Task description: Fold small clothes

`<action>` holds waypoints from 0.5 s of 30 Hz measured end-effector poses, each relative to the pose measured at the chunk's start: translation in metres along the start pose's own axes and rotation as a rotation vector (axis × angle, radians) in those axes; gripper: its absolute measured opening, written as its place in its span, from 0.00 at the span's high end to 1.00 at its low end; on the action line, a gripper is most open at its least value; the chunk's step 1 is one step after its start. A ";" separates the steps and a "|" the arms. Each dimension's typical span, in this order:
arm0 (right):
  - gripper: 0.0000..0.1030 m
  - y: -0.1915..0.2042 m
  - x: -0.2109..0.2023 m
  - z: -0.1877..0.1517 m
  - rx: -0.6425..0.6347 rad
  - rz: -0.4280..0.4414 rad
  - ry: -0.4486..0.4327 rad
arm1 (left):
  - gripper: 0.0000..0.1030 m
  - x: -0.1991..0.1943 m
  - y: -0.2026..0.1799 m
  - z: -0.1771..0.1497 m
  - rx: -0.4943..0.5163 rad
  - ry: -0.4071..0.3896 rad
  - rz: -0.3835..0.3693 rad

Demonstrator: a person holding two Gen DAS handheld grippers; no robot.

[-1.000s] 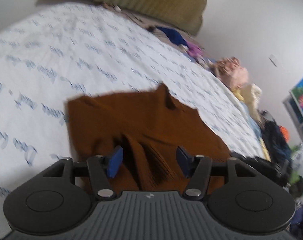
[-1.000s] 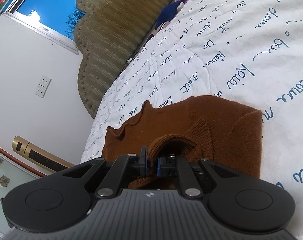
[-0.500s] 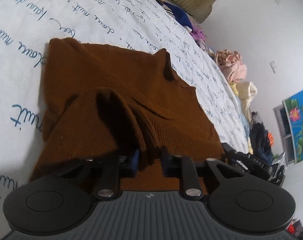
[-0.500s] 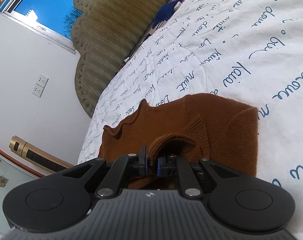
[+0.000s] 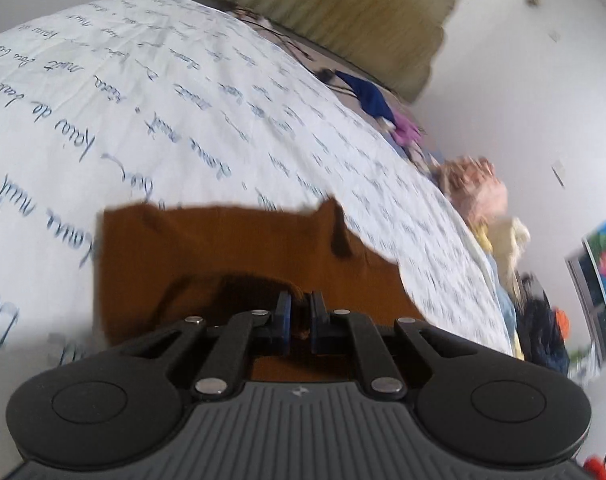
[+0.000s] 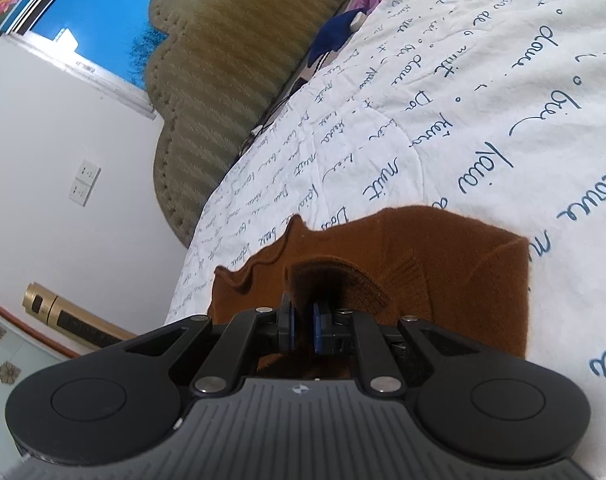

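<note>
A small brown knitted sweater (image 5: 223, 248) lies on the white bedspread with blue script (image 5: 183, 120). My left gripper (image 5: 299, 312) is shut on a raised fold of its near edge. In the right wrist view the same sweater (image 6: 443, 264) lies flat on the bedspread (image 6: 483, 100), its wavy hem at the left. My right gripper (image 6: 301, 322) is shut on a ribbed fold of the sweater's near edge and holds it lifted.
An olive padded headboard (image 6: 231, 60) stands at the bed's far end. A dark blue garment (image 5: 369, 94), a purple one (image 5: 407, 132) and a pile of pink and yellow clothes (image 5: 483, 200) lie along the bed's right edge. A wall with sockets (image 6: 85, 182) is at the left.
My left gripper went from open over the sweater to shut on a fold of it and lifted it. My right gripper stayed shut on its fold and barely moved.
</note>
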State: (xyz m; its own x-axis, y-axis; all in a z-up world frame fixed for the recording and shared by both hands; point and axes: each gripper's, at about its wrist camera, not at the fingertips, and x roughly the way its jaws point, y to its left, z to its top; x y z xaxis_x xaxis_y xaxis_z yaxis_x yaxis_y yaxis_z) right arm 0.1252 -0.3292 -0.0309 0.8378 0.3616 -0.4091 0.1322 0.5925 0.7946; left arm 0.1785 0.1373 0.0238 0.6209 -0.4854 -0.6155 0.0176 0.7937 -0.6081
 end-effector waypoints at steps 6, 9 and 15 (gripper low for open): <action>0.48 -0.013 0.015 0.006 0.089 -0.031 -0.013 | 0.91 0.024 0.018 0.026 -0.097 -0.059 0.057; 0.45 -0.004 0.008 0.005 0.030 -0.054 -0.032 | 0.90 0.014 0.022 0.025 -0.091 -0.095 0.065; 0.35 0.027 -0.008 0.000 -0.156 -0.074 -0.088 | 0.87 0.004 0.000 0.007 0.118 -0.082 0.145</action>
State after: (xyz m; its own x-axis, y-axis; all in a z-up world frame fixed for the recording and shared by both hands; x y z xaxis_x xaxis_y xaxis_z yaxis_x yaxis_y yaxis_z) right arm 0.1222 -0.3164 -0.0061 0.8729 0.2523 -0.4177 0.1172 0.7224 0.6814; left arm 0.1869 0.1377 0.0253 0.6851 -0.3354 -0.6467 0.0120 0.8928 -0.4503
